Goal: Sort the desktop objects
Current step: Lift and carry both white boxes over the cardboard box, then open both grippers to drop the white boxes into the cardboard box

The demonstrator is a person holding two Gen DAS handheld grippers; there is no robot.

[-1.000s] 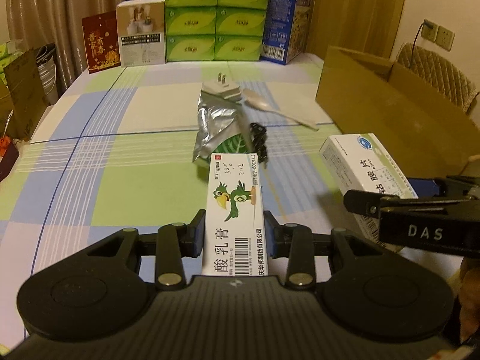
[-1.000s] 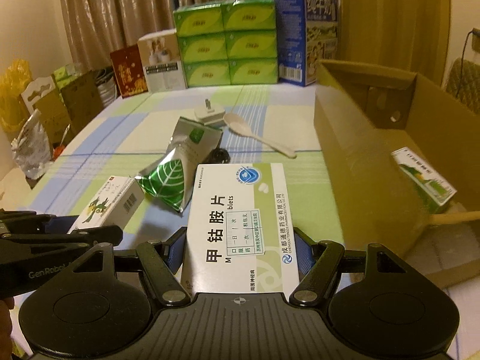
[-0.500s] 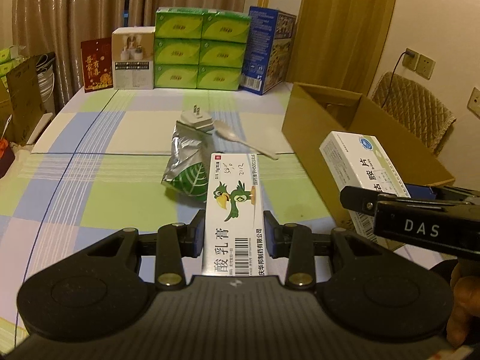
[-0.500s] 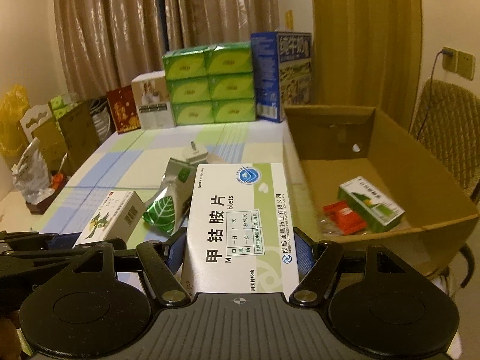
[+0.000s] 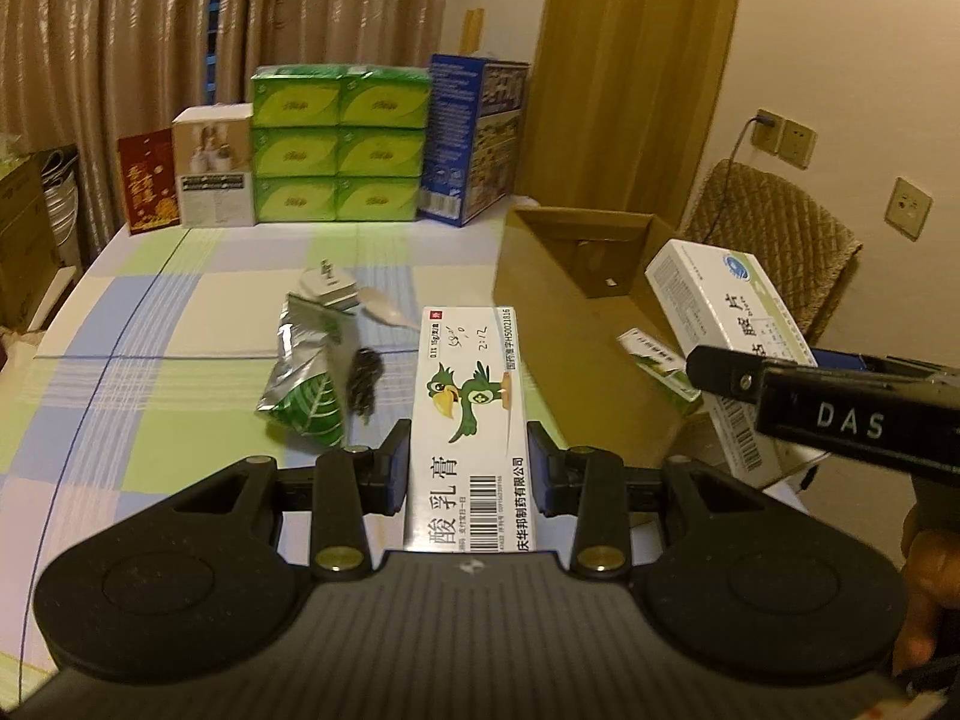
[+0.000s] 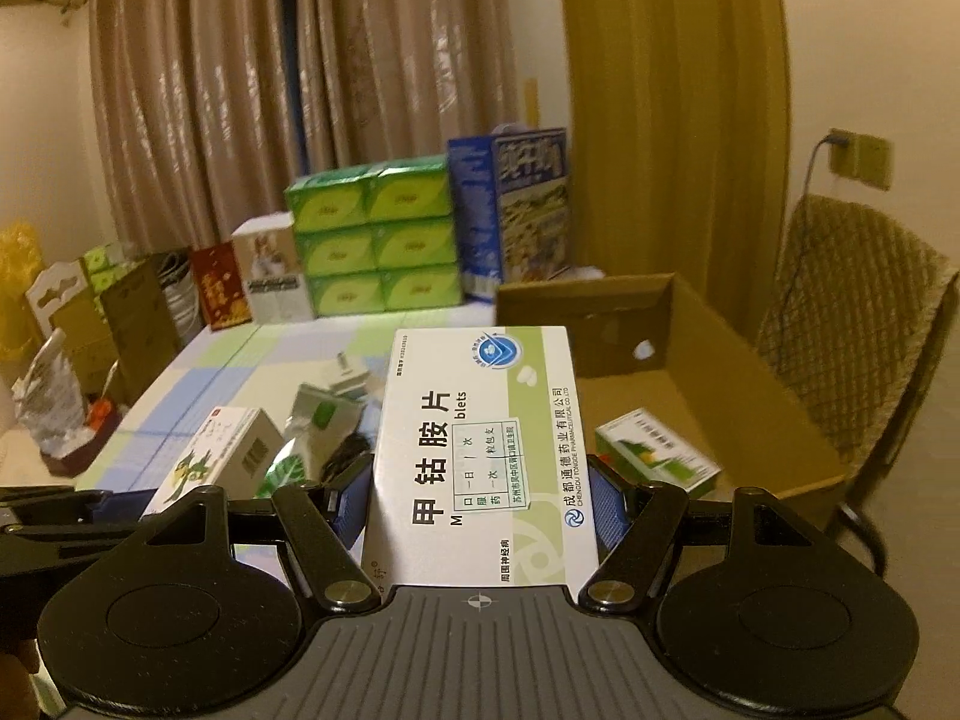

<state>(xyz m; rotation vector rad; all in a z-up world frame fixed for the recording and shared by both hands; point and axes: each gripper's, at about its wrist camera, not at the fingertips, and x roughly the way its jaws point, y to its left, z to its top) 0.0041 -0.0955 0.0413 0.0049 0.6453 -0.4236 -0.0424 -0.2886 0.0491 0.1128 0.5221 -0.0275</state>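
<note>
My left gripper (image 5: 468,471) is shut on a narrow white ointment box with a green bird (image 5: 471,420), held well above the table. My right gripper (image 6: 477,504) is shut on a wider white and green tablet box (image 6: 480,438), raised near the left rim of the open cardboard box (image 6: 708,360). The other hand's load shows in each view: the tablet box (image 5: 720,312) at right, the ointment box (image 6: 222,450) at left. A green and white medicine box (image 6: 657,459) lies inside the carton. On the checked tablecloth (image 5: 168,324) lie a silver and green foil pouch (image 5: 306,372), a black clump (image 5: 363,378), a white plug (image 5: 327,288) and a white spoon (image 5: 384,309).
Green tissue packs (image 5: 339,144), a blue carton (image 5: 474,138), a white box (image 5: 213,174) and a red card (image 5: 147,183) line the table's far edge before curtains. A quilted chair (image 6: 852,324) stands right of the carton. Bags and boxes (image 6: 78,330) crowd the left.
Both grippers have risen and drawn back with their boxes held; the table lies lower in view. The right gripper now looks down into the cardboard box from farther back.
</note>
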